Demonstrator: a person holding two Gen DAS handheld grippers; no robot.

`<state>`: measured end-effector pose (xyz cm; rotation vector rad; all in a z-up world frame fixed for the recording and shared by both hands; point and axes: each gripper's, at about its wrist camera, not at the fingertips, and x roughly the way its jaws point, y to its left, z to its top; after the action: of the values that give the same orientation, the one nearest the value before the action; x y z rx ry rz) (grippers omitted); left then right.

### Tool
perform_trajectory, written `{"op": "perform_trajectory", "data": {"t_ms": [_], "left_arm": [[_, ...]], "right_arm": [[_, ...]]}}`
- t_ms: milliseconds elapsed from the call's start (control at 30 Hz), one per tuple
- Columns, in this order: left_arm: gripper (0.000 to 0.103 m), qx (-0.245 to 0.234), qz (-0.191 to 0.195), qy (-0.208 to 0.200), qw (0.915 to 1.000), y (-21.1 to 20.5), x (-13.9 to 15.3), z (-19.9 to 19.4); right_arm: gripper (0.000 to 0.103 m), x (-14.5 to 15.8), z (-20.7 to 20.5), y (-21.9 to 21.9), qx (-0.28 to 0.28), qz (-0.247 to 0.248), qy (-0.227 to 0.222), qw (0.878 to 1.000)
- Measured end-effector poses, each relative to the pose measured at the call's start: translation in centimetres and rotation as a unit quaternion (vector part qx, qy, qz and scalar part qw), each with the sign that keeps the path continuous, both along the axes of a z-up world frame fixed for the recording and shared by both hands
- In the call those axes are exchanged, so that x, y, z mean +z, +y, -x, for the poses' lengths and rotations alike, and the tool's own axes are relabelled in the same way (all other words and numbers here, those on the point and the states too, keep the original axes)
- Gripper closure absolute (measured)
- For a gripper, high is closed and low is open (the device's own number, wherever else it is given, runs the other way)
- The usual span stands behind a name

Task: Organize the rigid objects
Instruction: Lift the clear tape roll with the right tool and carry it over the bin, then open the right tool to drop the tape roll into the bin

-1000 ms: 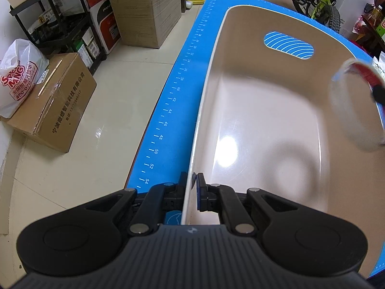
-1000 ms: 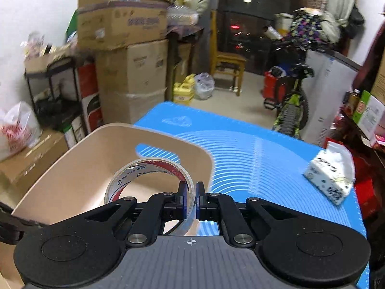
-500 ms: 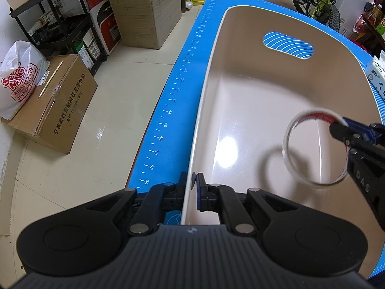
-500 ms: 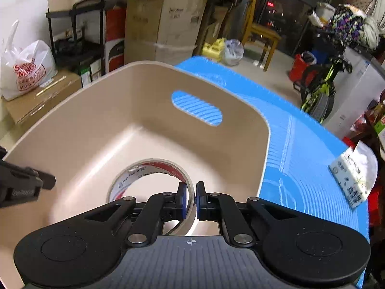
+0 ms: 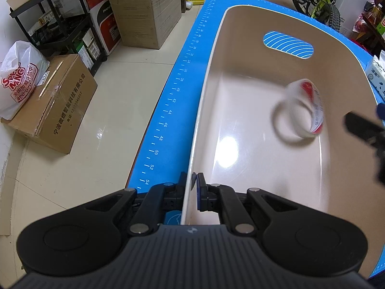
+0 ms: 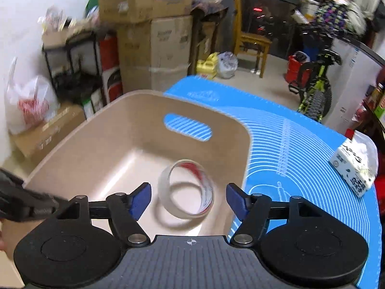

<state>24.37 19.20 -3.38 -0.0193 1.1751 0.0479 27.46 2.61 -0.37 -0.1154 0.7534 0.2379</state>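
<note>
Tape roll (image 6: 186,189), clear with red print, motion-blurred inside beige bin (image 6: 115,130), near its right wall, free of both tools. Right hand-held gripper (image 6: 189,201) above the bin, blue pads spread wide, nothing between them. Left hand-held gripper (image 5: 193,189) pinched onto the bin's near rim. Bin on blue mat (image 6: 300,149) over tabletop; tissue pack (image 6: 356,168) at right.

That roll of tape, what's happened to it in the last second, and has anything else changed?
The right claw carried the tape roll over the rim and down into the beige bin, then opened and let it go. The roll now sits blurred inside the bin, free of the fingers. The left claw stays clamped on the bin's near rim, and the tissue pack on the blue mat hasn't moved.
</note>
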Motion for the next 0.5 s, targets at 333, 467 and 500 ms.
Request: {"op": "perform_trajectory", "data": {"t_ms": [333,467,500], "left_arm": [[0.094,0.001,-0.001,0.0,1.0,0.0,0.1,0.0],[0.094,0.001,-0.001,0.0,1.0,0.0,0.1,0.0],[0.094,0.001,0.0,0.0,1.0,0.0,0.1,0.0]], "right_arm": [[0.023,4.4,2.1,-5.6,-0.05,-0.039,-0.059,0.996],[0.022,4.4,3.4,-8.6,-0.07,-0.037,-0.066,0.995],[0.022,4.2,3.7,-9.4,-0.074,-0.034,-0.067,0.994]]}}
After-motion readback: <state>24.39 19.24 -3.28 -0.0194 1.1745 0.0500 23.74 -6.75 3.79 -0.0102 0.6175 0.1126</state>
